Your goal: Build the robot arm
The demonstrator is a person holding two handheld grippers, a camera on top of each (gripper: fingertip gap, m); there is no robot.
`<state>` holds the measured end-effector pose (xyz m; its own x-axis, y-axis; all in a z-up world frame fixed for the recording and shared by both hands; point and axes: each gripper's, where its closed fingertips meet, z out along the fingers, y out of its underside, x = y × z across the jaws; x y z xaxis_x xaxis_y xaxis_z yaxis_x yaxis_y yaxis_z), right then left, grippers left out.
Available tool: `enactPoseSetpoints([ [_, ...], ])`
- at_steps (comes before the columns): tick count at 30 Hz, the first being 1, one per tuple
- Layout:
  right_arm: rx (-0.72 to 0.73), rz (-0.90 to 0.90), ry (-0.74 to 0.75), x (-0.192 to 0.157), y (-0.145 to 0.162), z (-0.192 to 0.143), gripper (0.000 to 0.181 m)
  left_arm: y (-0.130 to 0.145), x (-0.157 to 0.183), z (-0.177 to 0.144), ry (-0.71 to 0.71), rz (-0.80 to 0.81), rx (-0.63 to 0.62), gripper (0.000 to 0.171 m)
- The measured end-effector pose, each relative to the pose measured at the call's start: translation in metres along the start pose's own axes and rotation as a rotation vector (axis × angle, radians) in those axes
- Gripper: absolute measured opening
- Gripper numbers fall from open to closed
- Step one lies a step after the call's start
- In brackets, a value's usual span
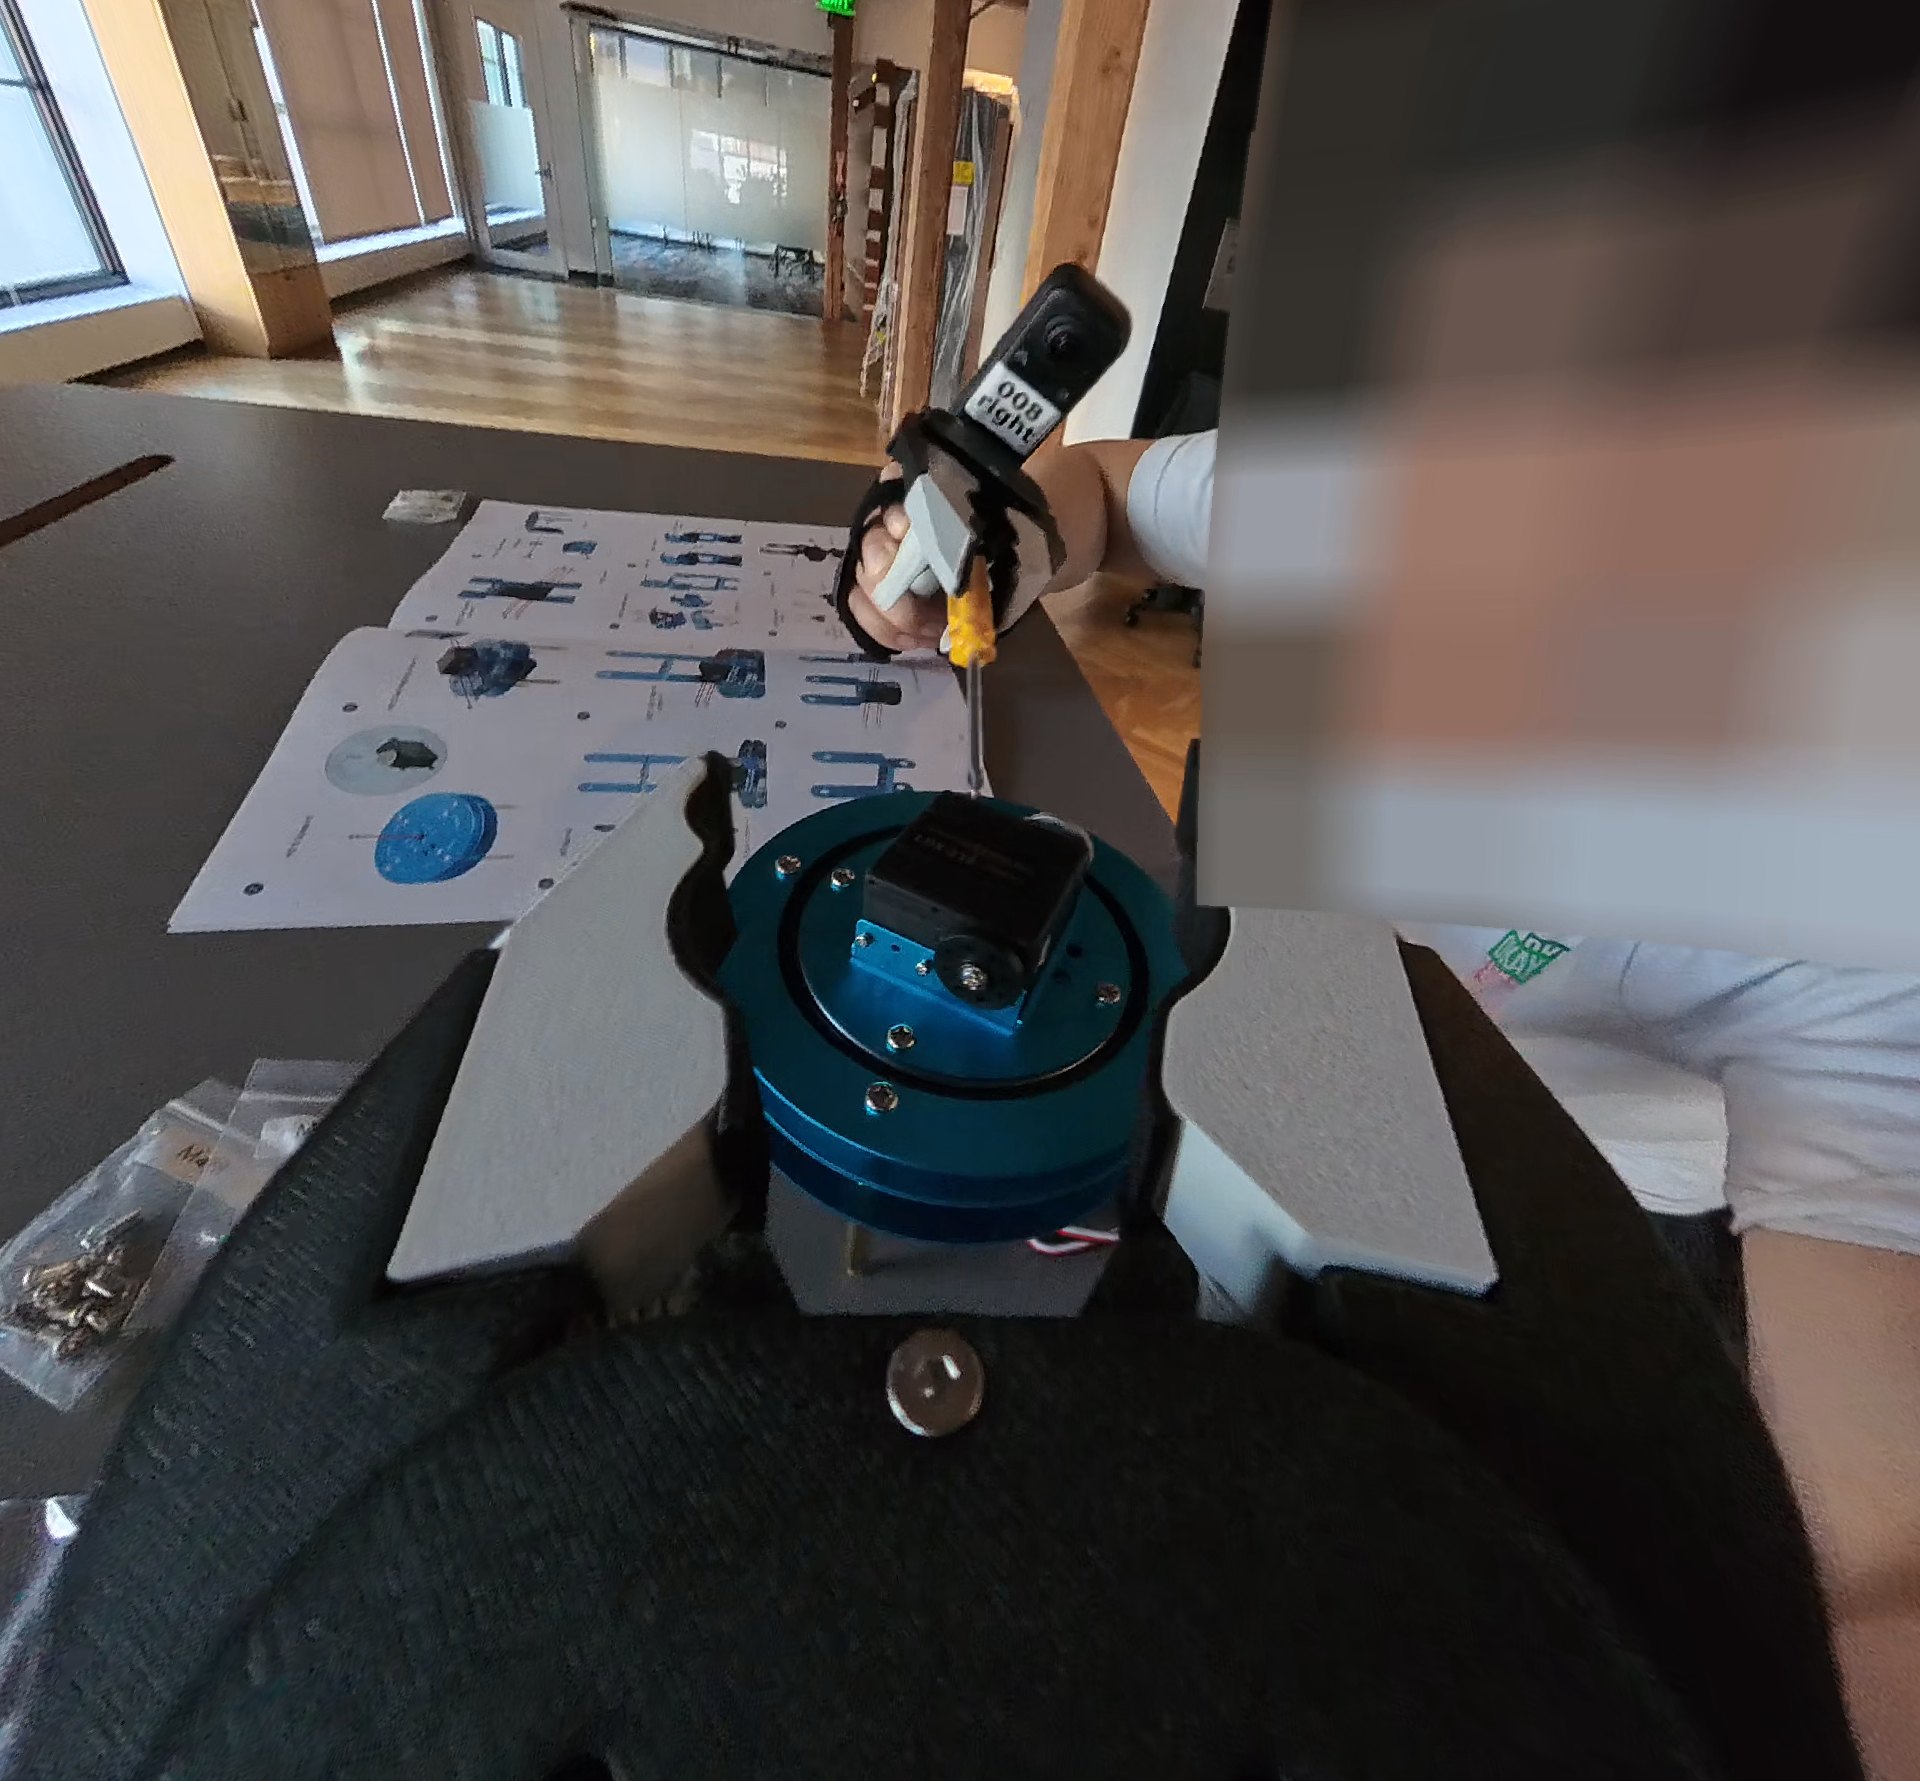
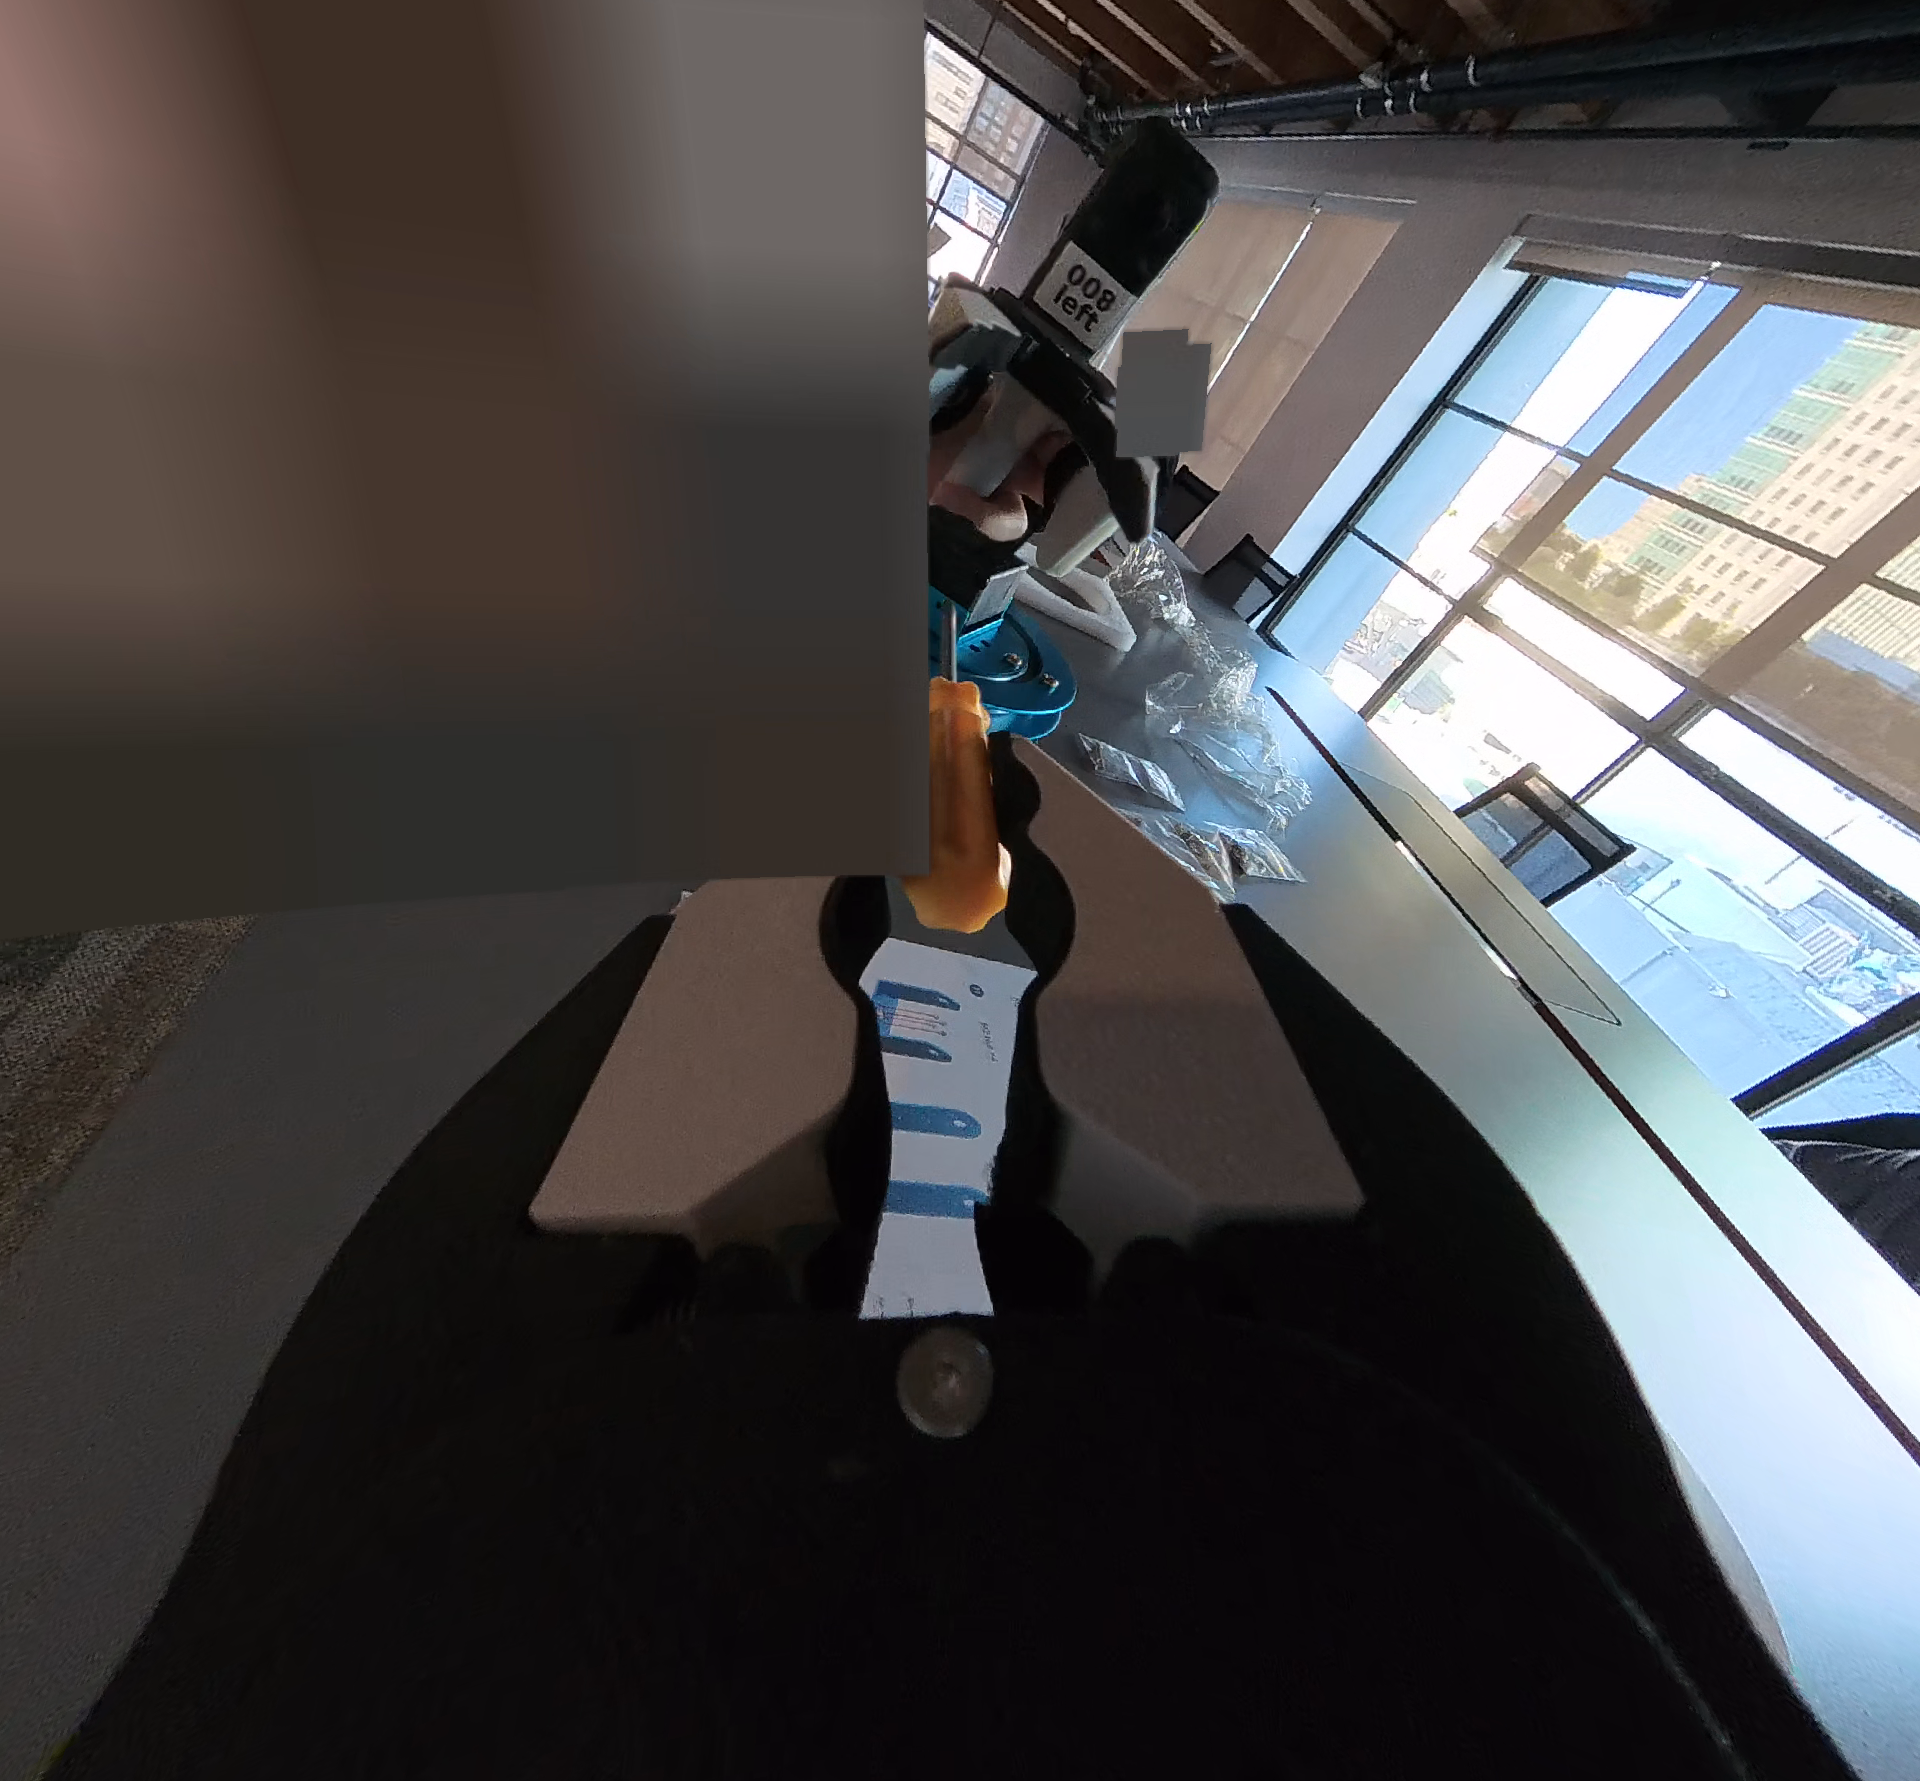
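**Screwdriver tip at the servo on the blue base**

The left gripper (image 1: pixel 940 962) is clamped on the round blue metal turntable base (image 1: pixel 935 1087), its black box-shaped servo motor (image 1: pixel 982 884) on top, between the grey fingers (image 1: pixel 582 1035). The right gripper (image 2: pixel 951 900) is closed on the orange-handled screwdriver (image 2: pixel 961 796); the shaft reaches the servo's far edge. Judged from this, a firm clamp and a shaft square to the screw head matter. The printed instruction sheet (image 1: pixel 436 775) lies on the dark table (image 1: pixel 156 692) just beyond
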<state>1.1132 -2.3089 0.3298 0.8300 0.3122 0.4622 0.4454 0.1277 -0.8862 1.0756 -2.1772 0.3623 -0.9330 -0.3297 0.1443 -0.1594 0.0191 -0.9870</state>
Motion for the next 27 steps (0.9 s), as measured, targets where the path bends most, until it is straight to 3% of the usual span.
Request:
enactPoseSetpoints([
  [1, -0.004, 0.002, 0.001, 0.0, 0.001, 0.001, 0.015, 0.002, -0.001, 0.002, -0.001, -0.004, -0.012, 0.086],
  [8, 0.03, 0.022, 0.03, 0.001, -0.007, -0.001, 0.015, 0.003, 0.0, 0.008, -0.009, -0.01, -0.021, 0.092],
  [14, 0.031, -0.017, 0.026, -0.005, -0.007, 0.001, 0.015, -0.019, -0.01, -0.002, -0.075, -0.066, 0.146, 0.091],
  [19, 0.084, -0.069, 0.055, -0.005, -0.019, -0.004, 0.015, -0.015, 0.009, -0.011, -0.068, -0.056, 0.133, 0.093],
  [27, 0.091, -0.1, 0.093, -0.003, -0.025, -0.005, 0.015, -0.008, 0.0, -0.012, -0.098, -0.07, 0.123, 0.087],
])
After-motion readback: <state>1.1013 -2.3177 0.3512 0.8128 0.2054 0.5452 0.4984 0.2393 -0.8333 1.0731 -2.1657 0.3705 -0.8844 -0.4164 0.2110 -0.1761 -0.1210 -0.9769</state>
